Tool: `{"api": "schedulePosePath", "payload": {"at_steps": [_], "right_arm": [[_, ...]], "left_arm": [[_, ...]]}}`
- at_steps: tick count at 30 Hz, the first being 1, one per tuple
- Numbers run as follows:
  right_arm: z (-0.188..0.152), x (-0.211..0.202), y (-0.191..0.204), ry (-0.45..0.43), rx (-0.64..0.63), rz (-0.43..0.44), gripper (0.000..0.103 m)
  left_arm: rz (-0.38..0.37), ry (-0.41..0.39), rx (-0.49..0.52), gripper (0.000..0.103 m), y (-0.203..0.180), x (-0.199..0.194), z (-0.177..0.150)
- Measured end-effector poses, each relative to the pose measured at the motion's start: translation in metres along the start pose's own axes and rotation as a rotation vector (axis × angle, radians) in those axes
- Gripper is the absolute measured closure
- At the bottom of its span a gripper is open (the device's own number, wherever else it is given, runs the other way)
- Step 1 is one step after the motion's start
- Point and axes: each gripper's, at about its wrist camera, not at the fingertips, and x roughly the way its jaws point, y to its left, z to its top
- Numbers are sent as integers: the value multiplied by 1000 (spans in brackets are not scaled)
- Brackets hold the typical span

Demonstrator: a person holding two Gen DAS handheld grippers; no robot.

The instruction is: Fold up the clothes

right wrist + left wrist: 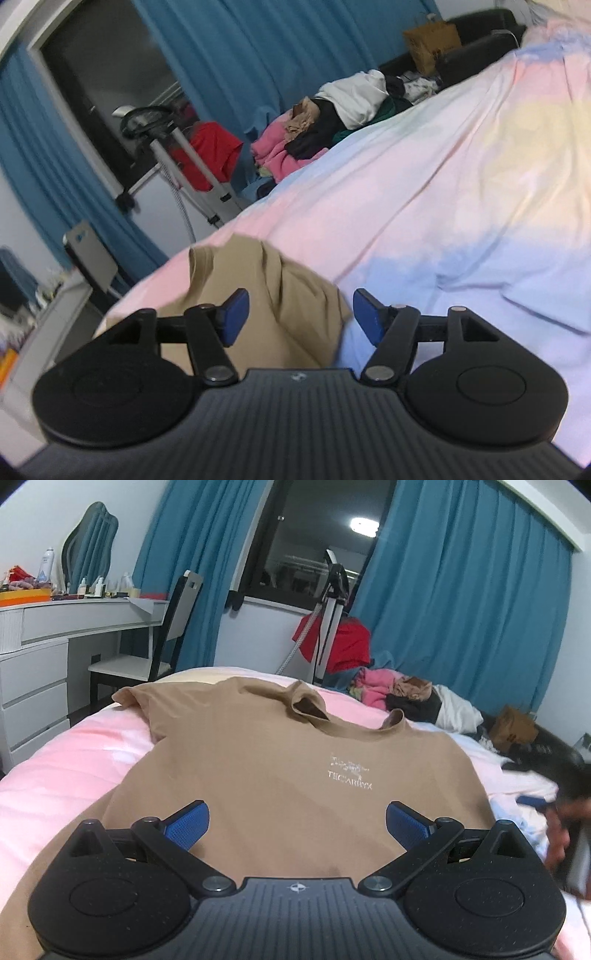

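Right up front, the left claw [297, 825] is hovering over the lower half of the tan T-shirt [266, 775], its blue pads spread wide and gripping nothing. Biggest thing in play is the bed [66, 760], its pastel pink, blue and yellow sheet running across both views. That T-shirt is lying flat on it, chest up, white logo showing, collar pointing toward the window and one sleeve reaching out toward the chair [162, 638]. Teal curtains [461, 602] are hanging either side of the dark window beyond. Over on the left, a white dresser's tabletop [74, 609] is carrying bottles and clutter under a mirror. A mixed clothes pile [406, 694] is sitting at the far edge of the bed, pink, black and white, with a red garment [343, 642] draped on a stand behind it.

Right wrist view now: the right claw [301, 317] is also wide open and empty, poised just above a rumpled edge of the shirt where it meets the sheet. In the left view it's only a blur at the right edge.
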Motion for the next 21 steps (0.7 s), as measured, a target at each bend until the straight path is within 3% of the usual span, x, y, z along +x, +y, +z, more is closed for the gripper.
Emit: {"api": "schedulePosePath", "payload": {"at_steps": [7,10,12,13,21], "right_arm": [[-1,57,-12,59,139,-84,40],[-12,76,-16,89,174,-94,56],[-15,79,-6,87,115,-92,85],[-16,78,2,80,67,-101,89],[23,27,12,-171,-58,-172,93]], "left_arm": [[-2,37,11,0,1,18,-9],[-2,56,26,0,0,28,-14],[0,71,35,0,-1,33,-16],[0,71,39,0,-1,33,-17],[-2,65,69,0,-1,35,-20]]}}
